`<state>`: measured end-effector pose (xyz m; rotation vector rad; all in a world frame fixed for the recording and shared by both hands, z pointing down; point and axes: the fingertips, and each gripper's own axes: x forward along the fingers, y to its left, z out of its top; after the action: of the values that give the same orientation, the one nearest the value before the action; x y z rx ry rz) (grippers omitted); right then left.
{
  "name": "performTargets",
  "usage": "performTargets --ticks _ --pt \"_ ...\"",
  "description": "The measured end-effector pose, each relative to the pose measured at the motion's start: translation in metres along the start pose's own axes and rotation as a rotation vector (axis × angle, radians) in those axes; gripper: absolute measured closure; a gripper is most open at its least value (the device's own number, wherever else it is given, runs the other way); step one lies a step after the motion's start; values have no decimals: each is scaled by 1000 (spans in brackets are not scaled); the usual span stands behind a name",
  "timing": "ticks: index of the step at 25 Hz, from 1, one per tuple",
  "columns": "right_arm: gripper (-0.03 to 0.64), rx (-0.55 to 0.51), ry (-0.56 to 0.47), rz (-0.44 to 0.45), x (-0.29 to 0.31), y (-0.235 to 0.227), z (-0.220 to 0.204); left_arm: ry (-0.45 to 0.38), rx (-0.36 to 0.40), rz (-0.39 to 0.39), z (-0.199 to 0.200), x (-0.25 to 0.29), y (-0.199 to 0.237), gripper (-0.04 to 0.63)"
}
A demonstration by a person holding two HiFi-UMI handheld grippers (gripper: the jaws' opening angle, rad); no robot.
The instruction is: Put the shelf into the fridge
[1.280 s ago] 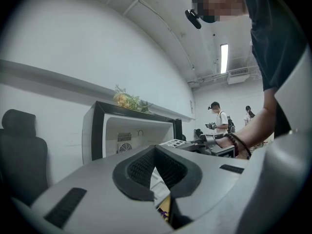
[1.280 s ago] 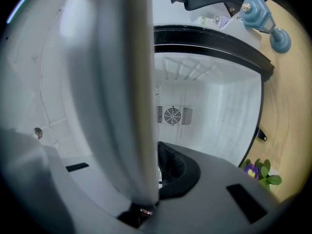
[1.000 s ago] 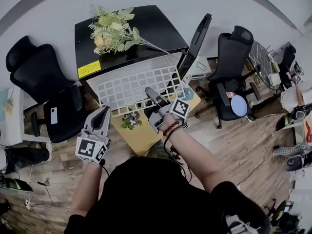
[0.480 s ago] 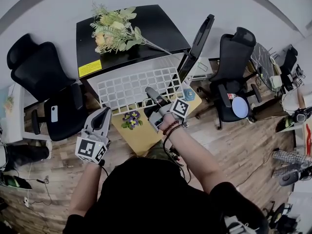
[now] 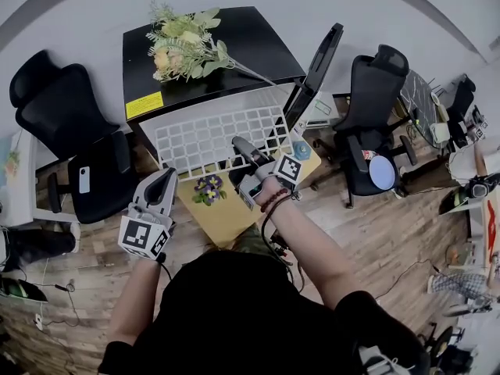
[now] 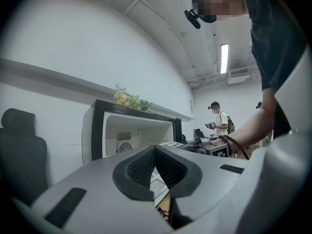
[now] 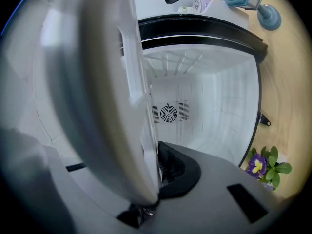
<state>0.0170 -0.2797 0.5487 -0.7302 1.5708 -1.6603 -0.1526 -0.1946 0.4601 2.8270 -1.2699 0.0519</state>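
The right gripper (image 5: 239, 146) is clenched on the near edge of the shelf (image 5: 205, 137), which is seen edge-on between its black ribbed pads. The left gripper (image 6: 156, 159) is pressed shut on nothing and is held low at the near left, well apart from the shelf. The shelf is thus carried by one edge only. It is spread flat before the mouth of the fridge (image 5: 234, 41), and how far its far edge has entered cannot be told. Because it is gripped at one point, it is likely to sag or swing, and a corner could be caught on the black door frame or the ribbed inner walls. A slip from the pads is also possible, since the plastic looks smooth and glossy. The shelf is a wide white grid of square openings, thin and probably a little flexible. The fridge is lined in pale moulded plastic, with a round fan grille (image 7: 168, 112) set in its back wall. Its shell is shiny black and its door (image 5: 316, 57) stands open at the right. A bouquet (image 5: 183, 44) lies on top, and small purple flowers (image 5: 208, 190) rest on the yellow wooden table (image 5: 226, 213) below, where they could be brushed.
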Motion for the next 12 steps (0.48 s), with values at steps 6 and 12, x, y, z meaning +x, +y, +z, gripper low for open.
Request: performTargets --ticks 6,12 --pt "565 25 1 -21 3 3 0 2 1 -4 -5 -5 -4 577" --pt "565 35 18 -44 6 2 4 -3 5 -11 -3 -5 -6 577"
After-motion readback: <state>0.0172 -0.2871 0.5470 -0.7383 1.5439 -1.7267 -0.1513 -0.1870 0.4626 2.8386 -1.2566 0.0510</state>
